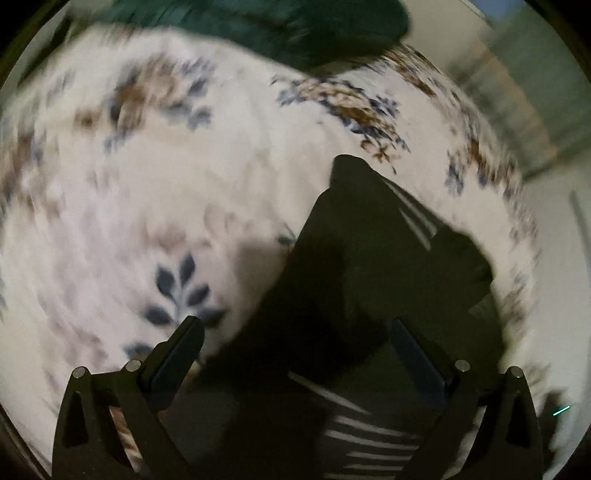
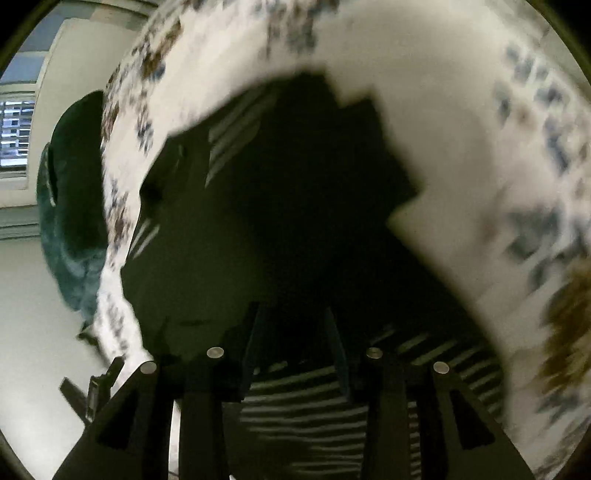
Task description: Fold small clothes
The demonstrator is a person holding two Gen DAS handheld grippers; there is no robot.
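A small dark garment (image 1: 354,280) with thin white stripes lies on a white floral bedspread (image 1: 147,177). In the left wrist view my left gripper (image 1: 295,332) is open, its fingers wide apart over the garment's near edge, the right finger (image 1: 413,350) over the cloth. In the right wrist view the same garment (image 2: 280,206) fills the middle. My right gripper (image 2: 295,332) has its fingers fairly close together low over the striped part; the dark cloth hides whether they pinch it.
A dark green blanket or pillow (image 1: 280,29) lies at the far edge of the bed and shows at the left in the right wrist view (image 2: 70,206). A window with blinds (image 2: 14,136) and pale walls stand beyond the bed.
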